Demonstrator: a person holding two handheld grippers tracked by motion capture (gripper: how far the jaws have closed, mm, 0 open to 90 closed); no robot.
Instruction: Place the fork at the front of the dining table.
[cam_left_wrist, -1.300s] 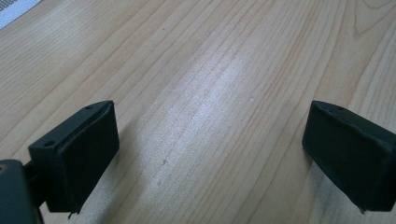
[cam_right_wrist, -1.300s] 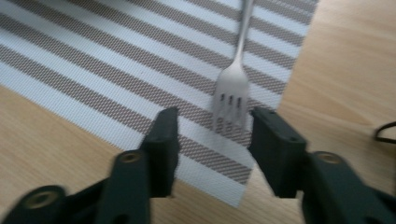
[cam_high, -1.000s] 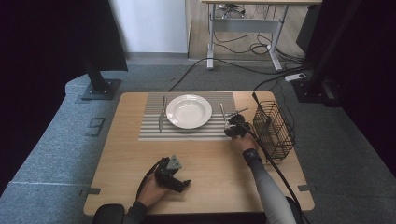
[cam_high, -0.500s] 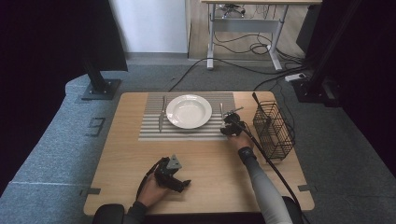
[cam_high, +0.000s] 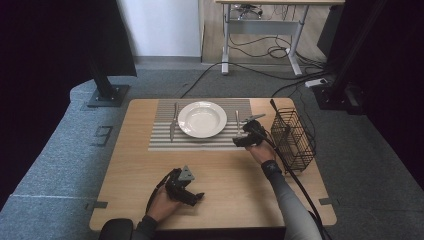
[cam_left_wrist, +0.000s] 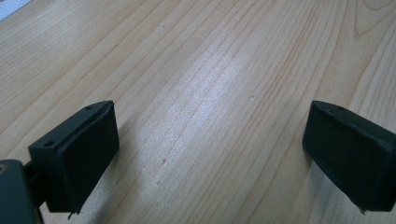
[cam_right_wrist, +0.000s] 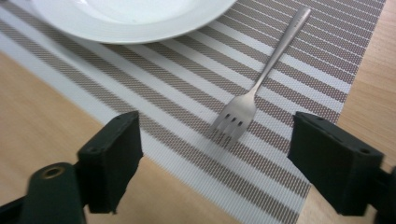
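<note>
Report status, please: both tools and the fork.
Left tool open over bare wooden table. Right tool open, above silver metal fork on striped placemat. Nothing between.

On the counter (cam_high: 125, 185) in front of me, a placemat (cam_high: 160, 142) lies across the far middle. A plate (cam_high: 202, 119) sits on the placemat, at its centre. A knife (cam_high: 173, 122) lies on the placemat just left of the plate, and a fork (cam_high: 237, 121) lies on it just right of the plate. A wire basket (cam_high: 292, 139) stands at the counter's right edge, off the placemat. My right gripper (cam_high: 246, 136) hovers between fork and basket, at the placemat's near right corner; the fork's (cam_right_wrist: 252, 91) tines lie between its fingers (cam_right_wrist: 112, 158). My left gripper (cam_high: 192, 195) sits near the counter's front edge, left of centre, well apart from the placemat, bare counter (cam_left_wrist: 205, 93) between its fingers (cam_left_wrist: 79, 154).
</note>
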